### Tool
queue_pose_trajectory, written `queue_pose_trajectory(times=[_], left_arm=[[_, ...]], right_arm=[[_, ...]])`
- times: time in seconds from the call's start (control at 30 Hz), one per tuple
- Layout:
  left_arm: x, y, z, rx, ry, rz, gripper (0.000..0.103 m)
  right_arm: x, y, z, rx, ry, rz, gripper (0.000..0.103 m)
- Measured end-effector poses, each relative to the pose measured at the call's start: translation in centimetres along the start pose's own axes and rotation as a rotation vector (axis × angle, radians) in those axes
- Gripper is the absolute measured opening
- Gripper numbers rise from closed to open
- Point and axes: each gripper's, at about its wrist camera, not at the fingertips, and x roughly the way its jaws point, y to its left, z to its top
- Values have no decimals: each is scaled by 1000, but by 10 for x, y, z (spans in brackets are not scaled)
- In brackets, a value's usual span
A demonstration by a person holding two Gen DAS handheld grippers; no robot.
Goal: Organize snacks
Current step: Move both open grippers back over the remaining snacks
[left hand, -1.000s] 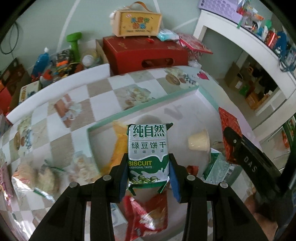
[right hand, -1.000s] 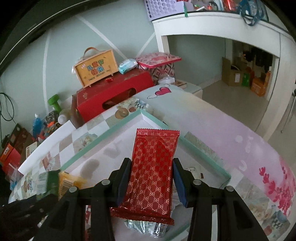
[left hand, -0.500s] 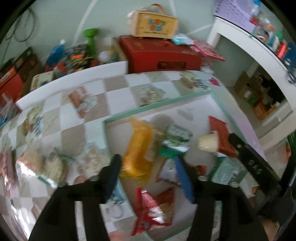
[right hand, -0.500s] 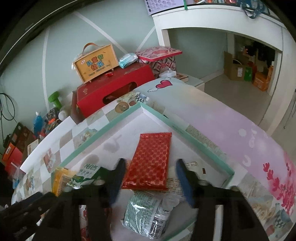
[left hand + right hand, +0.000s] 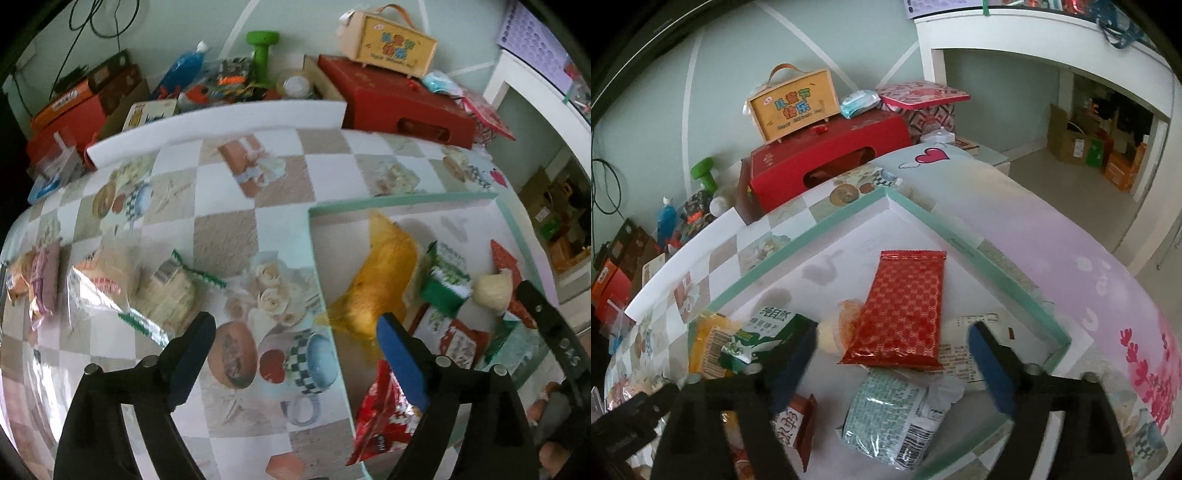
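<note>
Both packets have left my tongs since a second ago: the green biscuit pack (image 5: 768,332) and the red patterned packet (image 5: 901,310) now lie in the tray (image 5: 960,230), dropped there because that is where the snacks are being gathered. My left tongs (image 5: 295,343) have swung away over the checked surface (image 5: 221,236) and stand wide apart, holding nothing. My right tongs (image 5: 890,350) are spread just as wide above the tray, also empty.

I judge the left is heading for the loose snacks outside the tray: a clear bag of pale biscuits with green crimped ends (image 5: 173,291), and more wrapped packs (image 5: 40,280) near the surface's far left edge.

Inside the tray the red packet lies flat, glossy, printed with a small gold lattice, overlapping a pale round snack (image 5: 834,332). The green pack leans on a yellow bag (image 5: 709,347). A teal-patterned pouch (image 5: 886,417) sits nearest me.
</note>
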Motion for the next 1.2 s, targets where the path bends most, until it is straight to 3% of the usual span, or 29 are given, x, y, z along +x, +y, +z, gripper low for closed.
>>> queue_pose_trajectory(times=[0.8, 1.2], left_arm=[[-3, 13, -2, -39, -42, 42, 96], [-9, 43, -16, -80, -19, 55, 96]], right_arm=[[2, 8, -1, -9, 33, 3, 103], [-4, 17, -1, -34, 56, -5, 103]])
